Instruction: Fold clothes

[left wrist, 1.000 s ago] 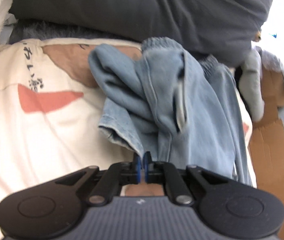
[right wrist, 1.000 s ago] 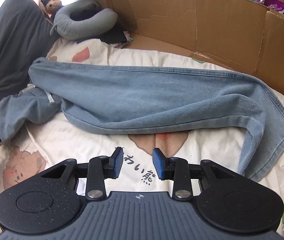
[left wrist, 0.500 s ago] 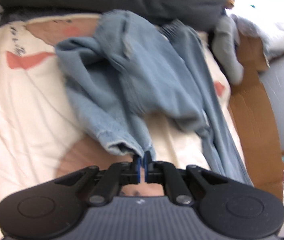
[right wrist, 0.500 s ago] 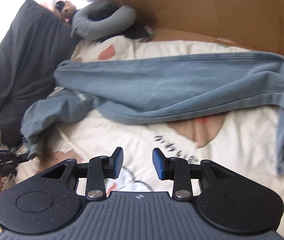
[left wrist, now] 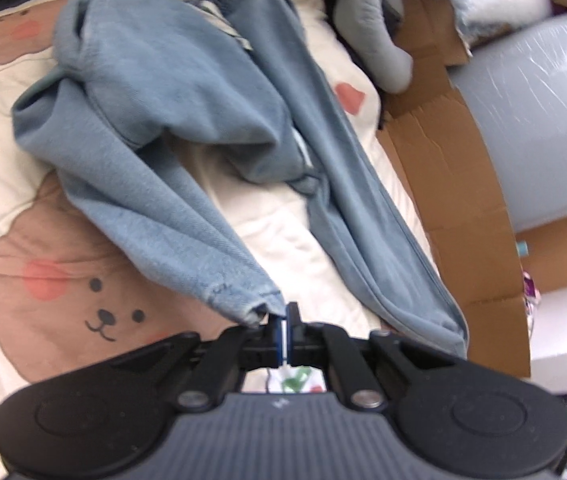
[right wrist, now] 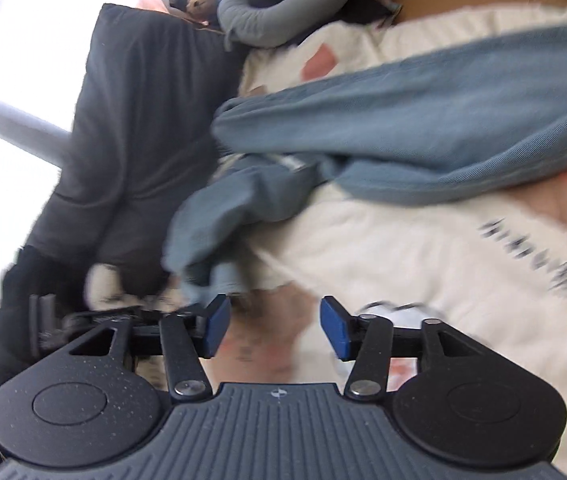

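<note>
A cream bedspread [left wrist: 291, 224] printed with brown bear faces covers the bed, and on it lies a pair of light blue jeans [left wrist: 155, 92]. Seen from the left gripper's camera, the waistband sits at the far end, near a dark grey pillow [right wrist: 123, 128], and the two legs run back toward the camera like an opened V. The right-hand leg lies long and fairly straight beside a wall of flattened cardboard [left wrist: 455, 200]. The other leg is rumpled near the hips, then stretches in a taut diagonal down to its hem. A grey neck pillow [left wrist: 375, 40] rests at the far corner, just by the cardboard.

The left gripper [left wrist: 286, 336] has its blue pads pressed together on the hem of that stretched leg, the frayed cuff bunched right at the fingertips. From the right side, heavily blurred, the straight leg crosses the upper part of the view from side to side. The right gripper [right wrist: 275, 328] hangs over bare bedspread with its fingers spread wide, holding nothing.
</note>
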Available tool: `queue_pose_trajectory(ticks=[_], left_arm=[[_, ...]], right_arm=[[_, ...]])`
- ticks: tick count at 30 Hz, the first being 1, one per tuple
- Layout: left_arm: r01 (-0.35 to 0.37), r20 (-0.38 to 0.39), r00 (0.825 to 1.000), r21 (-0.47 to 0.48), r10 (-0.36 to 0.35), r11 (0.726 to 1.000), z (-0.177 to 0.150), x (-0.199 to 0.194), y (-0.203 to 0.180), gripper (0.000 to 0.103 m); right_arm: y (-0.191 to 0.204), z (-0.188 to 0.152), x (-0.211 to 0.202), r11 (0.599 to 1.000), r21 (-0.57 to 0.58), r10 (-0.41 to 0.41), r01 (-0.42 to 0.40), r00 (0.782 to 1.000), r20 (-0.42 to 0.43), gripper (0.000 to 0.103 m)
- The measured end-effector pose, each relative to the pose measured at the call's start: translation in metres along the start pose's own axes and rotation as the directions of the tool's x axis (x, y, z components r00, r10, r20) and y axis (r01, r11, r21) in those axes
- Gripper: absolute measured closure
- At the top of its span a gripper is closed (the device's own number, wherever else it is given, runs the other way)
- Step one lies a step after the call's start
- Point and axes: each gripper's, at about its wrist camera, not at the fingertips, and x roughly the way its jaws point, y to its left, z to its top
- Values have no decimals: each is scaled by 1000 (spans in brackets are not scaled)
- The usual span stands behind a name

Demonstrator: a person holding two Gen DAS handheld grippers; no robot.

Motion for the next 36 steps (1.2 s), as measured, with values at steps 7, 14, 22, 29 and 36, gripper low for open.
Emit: queue_pose_trajectory(ticks=[7,14,22,29,36], left_arm=[[34,-84,996,66,-29,997,-19,4,-26,103],[93,-135,988,109,-79,990,-31,6,-40,103],[145,-183,976,157,-116,977,-38,9,-53,103],[155,-261,960,199,-100,968,-36,8,-55,103],[123,-278,959,239,-53,963,-26,-8,-45,98]], right_arm=[[-11,-20,54,976,172,150,-132,984,-95,38],[-18,-29,68,944,279,207,-175,974,-93,36],[-29,-38,83,874,409,321,-260,943,-86,55],[-16,-31,72,920,293,290,-259,955,-65,89],[-25,-31,39,950,252,199,-186,980,-26,93]])
